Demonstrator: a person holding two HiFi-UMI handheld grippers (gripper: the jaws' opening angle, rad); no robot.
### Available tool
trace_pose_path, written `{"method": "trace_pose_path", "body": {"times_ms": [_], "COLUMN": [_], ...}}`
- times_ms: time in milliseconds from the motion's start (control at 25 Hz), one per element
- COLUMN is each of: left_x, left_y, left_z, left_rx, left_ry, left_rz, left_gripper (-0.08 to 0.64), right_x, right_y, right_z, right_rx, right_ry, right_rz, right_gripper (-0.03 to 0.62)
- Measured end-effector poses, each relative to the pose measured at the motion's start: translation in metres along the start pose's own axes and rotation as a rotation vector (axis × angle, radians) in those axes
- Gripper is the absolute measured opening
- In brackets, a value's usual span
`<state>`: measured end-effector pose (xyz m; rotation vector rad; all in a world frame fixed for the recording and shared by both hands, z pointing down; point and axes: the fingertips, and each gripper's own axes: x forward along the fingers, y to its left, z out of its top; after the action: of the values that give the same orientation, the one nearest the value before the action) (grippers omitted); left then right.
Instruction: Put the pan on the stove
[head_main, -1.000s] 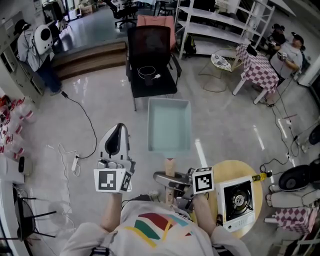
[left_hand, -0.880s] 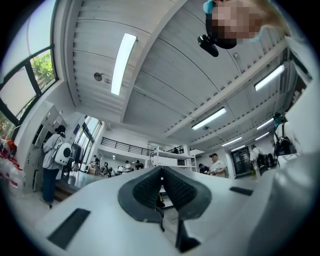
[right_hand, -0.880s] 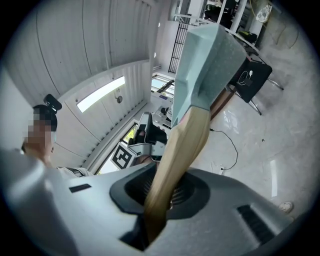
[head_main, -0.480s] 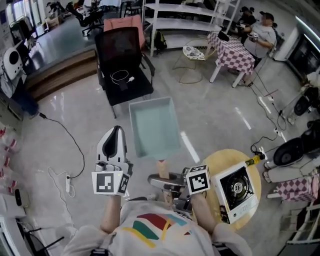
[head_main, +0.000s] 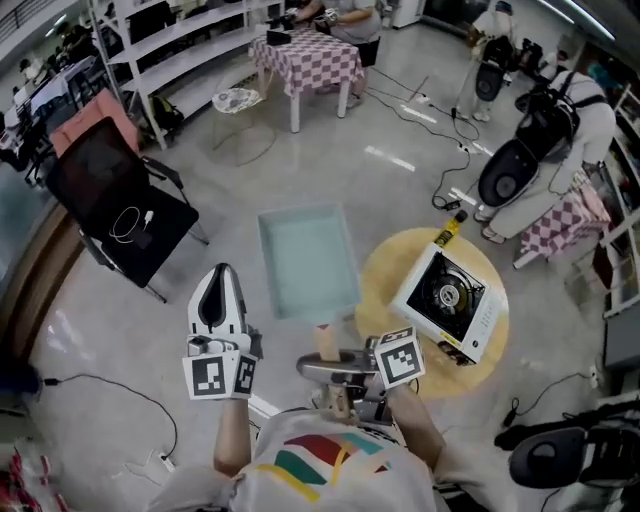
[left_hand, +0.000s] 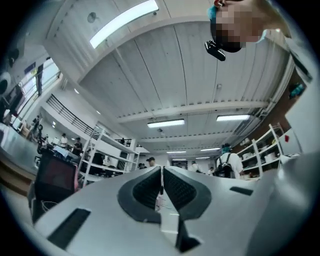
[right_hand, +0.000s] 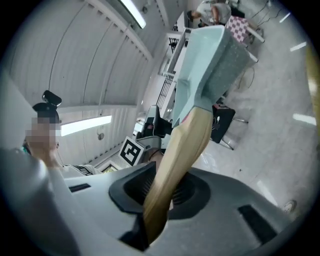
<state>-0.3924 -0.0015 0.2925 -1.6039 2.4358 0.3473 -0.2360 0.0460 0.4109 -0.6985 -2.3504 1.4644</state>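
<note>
The pale teal rectangular pan (head_main: 306, 262) hangs in the air in front of me, level, its wooden handle (head_main: 327, 341) toward me. My right gripper (head_main: 337, 369) holds that handle (right_hand: 182, 155) between its pads; its jaws are opening, with the handle still pressed between them. In the right gripper view the pan (right_hand: 212, 55) rises beyond the handle. The white portable stove (head_main: 447, 300) with its black burner sits on a round yellow table (head_main: 386, 288), just right of the pan. My left gripper (head_main: 219, 300) is held left of the pan, shut and empty (left_hand: 161, 187).
A black office chair (head_main: 110, 212) with a white cable on its seat stands at far left. A checkered table (head_main: 306, 60) and white shelving are at the back. Black equipment (head_main: 520, 165) and floor cables lie at right.
The view has swung to the right: the chair has slid to the left, and the stove and round table now lie just right of the pan. Both grippers keep their hold and pose.
</note>
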Motion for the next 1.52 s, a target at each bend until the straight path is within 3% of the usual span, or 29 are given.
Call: {"method": "trace_pose_path", "body": {"times_ms": [320,560,760,1040,1320,1520], "left_x": [0.056,0.067,0.065,0.067,0.058,0.069], "left_y": [-0.128,-0.229,-0.283,-0.34,-0.401,-0.417], "left_z": [-0.053,-0.059,-0.06,-0.071,-0.078,-0.087], "left_rx": [-0.098,-0.138,-0.139,-0.189,-0.124,-0.101], "left_ry": [0.088,0.086,0.082,0.103,0.088,0.09], "left_rz": [-0.374,-0.554,-0.622,-0.629,-0.663,-0.696], "left_gripper": [0.014,0.014,0.014,0.014,0.014,0.014], "right_x": [-0.098,-0.181,-0.241,-0.294,-0.337,-0.344], "right_y": [-0.022,-0.012,-0.006,-0.001,0.0,-0.006], "right_z": [0.015,0.008,0.002,-0.005,-0.013,-0.004], "right_rx": [-0.017,0.014,0.014,-0.005,-0.028,-0.025], "right_ry": [-0.356,-0.568,-0.659,-0.685,-0.658,-0.697], "right_rz": [-0.246,-0.311,-0.367,-0.362,-0.373,-0.366], "right_gripper": [0.052,0.052,0.052,0.052,0.052,0.052]}}
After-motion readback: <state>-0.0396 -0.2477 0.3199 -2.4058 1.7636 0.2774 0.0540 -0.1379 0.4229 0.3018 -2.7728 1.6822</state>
